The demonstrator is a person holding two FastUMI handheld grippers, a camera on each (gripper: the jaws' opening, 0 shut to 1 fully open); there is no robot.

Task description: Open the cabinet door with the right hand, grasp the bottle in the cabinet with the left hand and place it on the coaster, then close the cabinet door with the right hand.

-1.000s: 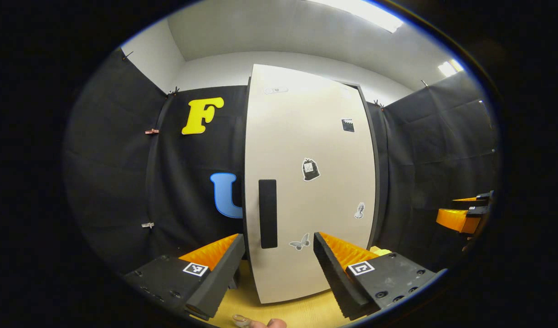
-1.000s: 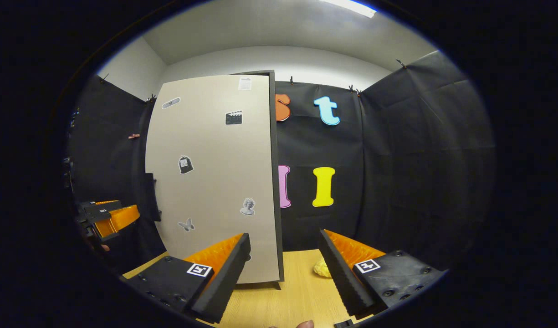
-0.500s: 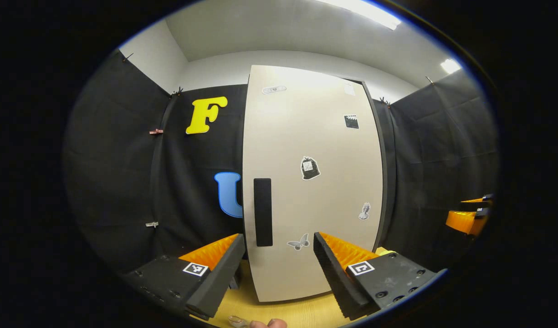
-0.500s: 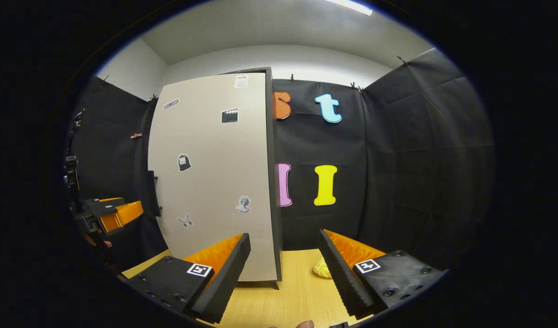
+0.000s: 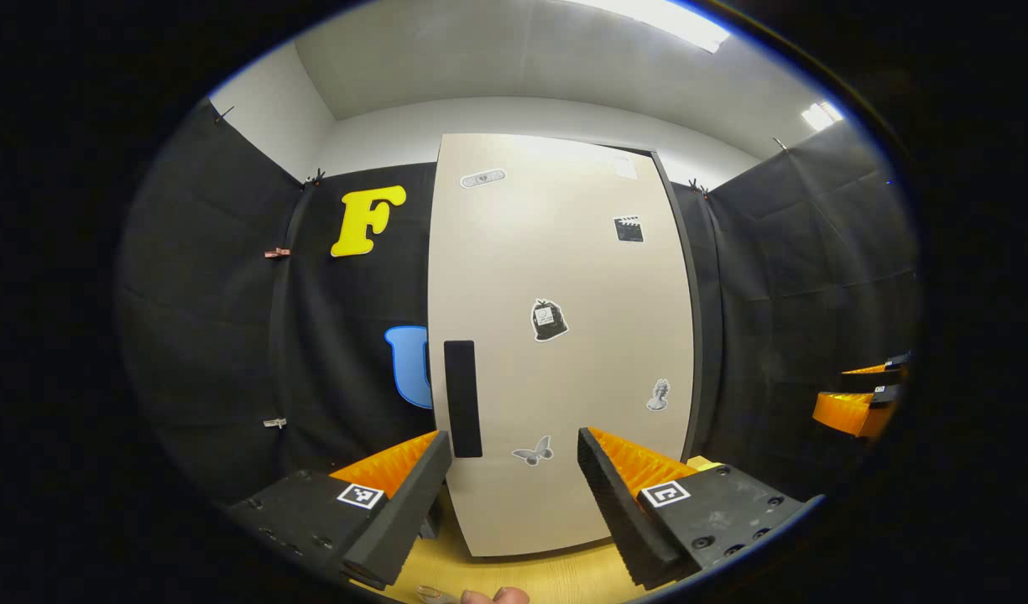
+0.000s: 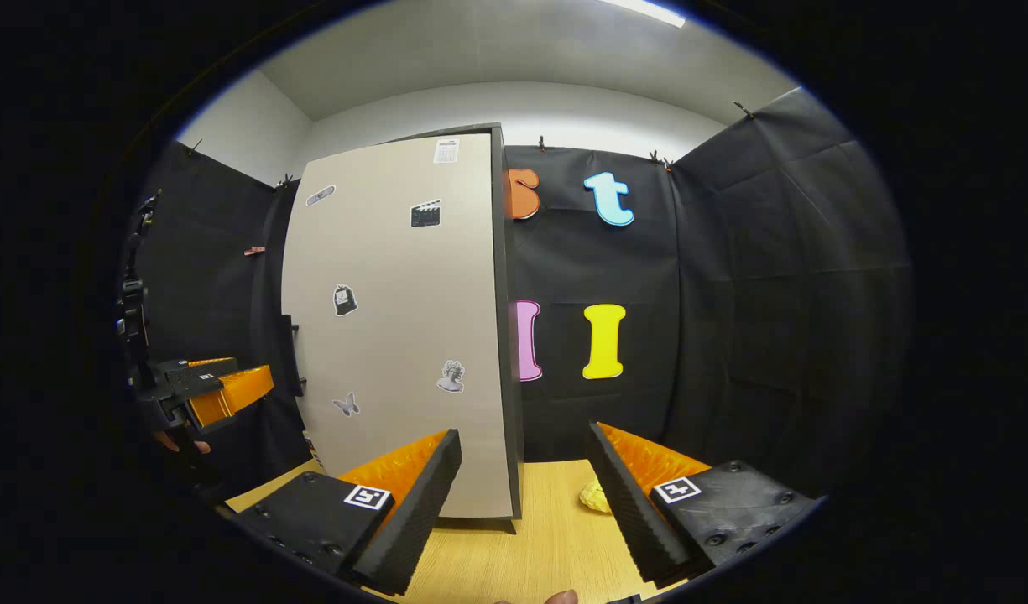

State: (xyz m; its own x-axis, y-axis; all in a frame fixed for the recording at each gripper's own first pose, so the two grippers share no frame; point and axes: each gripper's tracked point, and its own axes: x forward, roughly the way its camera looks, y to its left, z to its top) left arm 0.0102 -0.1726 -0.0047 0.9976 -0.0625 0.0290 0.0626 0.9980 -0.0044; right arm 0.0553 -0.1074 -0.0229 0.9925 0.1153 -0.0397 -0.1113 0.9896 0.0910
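Cabinet door (image 5: 564, 335) is seen shut flat against the cabinet, its dark handle (image 5: 462, 398) near the door's left edge in the left gripper view. Left claw (image 5: 514, 486) is held released, nothing between its fingers, facing the door low down. Right claw (image 6: 522, 495) is likewise released and bare, off the cabinet's right side above the counter (image 6: 547, 545). A yellow item (image 6: 595, 497), possibly the coaster, lies on the counter. The bottle's place cannot be told. The scene fits a door yet to be pulled or one just closed; any handle grip is best taken squarely.
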